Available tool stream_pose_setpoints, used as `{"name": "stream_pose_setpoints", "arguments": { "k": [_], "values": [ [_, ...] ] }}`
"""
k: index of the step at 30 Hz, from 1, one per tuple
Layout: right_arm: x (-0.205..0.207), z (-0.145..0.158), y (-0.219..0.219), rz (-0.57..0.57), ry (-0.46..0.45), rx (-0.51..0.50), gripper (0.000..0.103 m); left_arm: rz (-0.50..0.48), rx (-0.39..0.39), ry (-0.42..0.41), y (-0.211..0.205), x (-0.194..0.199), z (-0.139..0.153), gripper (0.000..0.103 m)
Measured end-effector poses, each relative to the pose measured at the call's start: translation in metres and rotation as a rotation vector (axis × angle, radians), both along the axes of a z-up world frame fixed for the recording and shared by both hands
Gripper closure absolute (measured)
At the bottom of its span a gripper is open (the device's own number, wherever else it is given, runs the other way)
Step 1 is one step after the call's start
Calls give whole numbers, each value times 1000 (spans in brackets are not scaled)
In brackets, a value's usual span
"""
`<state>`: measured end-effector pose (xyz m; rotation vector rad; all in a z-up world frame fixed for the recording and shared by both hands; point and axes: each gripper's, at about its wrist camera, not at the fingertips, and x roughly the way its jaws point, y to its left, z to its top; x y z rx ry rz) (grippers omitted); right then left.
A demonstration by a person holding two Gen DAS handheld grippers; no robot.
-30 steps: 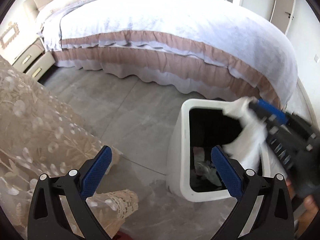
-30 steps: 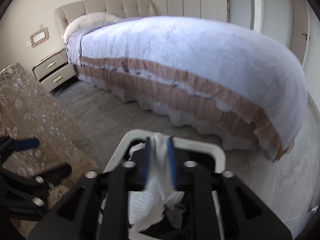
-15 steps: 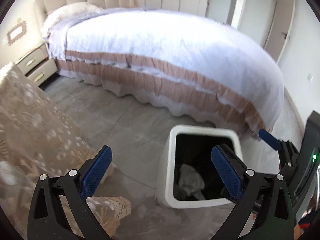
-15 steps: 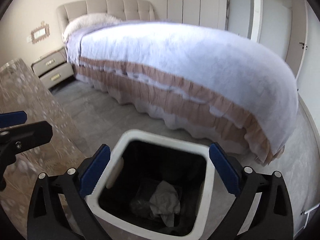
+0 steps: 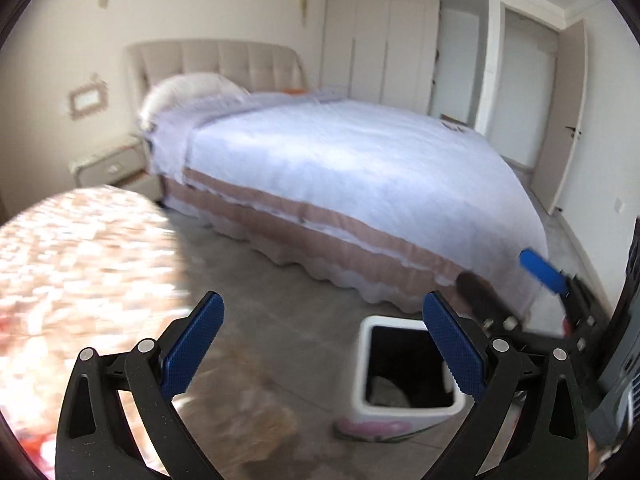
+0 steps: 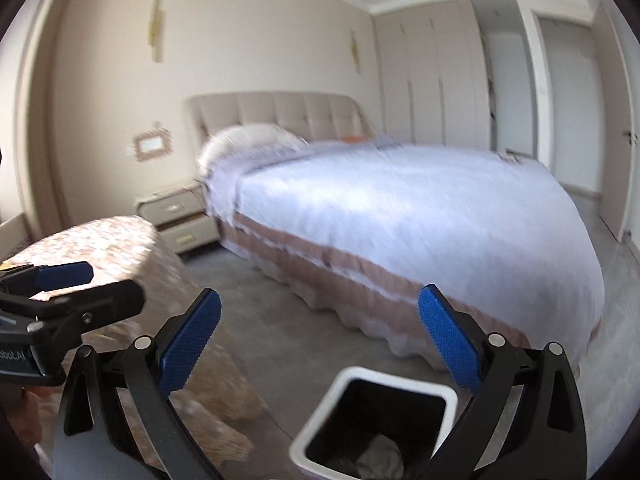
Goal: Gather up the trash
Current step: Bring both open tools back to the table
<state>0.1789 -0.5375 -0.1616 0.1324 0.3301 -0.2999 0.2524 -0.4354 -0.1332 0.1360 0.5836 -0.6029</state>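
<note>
Both grippers empty; left gripper [image 5: 322, 344] fingers spread wide, nothing between them; right gripper [image 6: 320, 340] likewise spread, nothing pinched.

Bin [image 6: 374, 420], white with dark inside, stands on the floor [image 6: 280, 320] at about 6 o'clock in the right wrist view, between the fingers' lower reach; at about 5 o'clock in the left wrist view [image 5: 404, 364]; crumpled pale trash [image 6: 378, 462] lies at its bottom.

Bed [image 6: 400, 220] at 1–2 o'clock, well apart from the bin; table [image 6: 100, 248] with patterned lace cloth at 9 o'clock, blurred; contents not readable, a reddish smear at its near edge only.

Judgement: one deposit done, step in hand is search for the next piece; both views point up and away from the bin.

Next move calls for: sweeping views over table and floor, picking a target, approaching with fingers open.
</note>
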Motion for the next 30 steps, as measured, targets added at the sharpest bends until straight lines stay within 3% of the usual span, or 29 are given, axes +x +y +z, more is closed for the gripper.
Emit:
{"name": "stream_pose_setpoints", "arguments": {
  "k": [5, 13, 23, 30],
  "values": [
    [-16, 27, 43, 117, -70, -9, 5, 140, 7, -94, 81, -33, 30, 5],
    [-31, 59, 117, 316, -142, -24, 5, 376, 3, -161, 192, -78, 59, 5],
    [-35, 81, 208, 518, -165, -76, 5, 599, 33, -185, 298, -110, 46, 5],
    [-25, 82, 253, 590, -127, -71, 5, 695, 67, -106, 355, -95, 19, 5]
  ]
}}
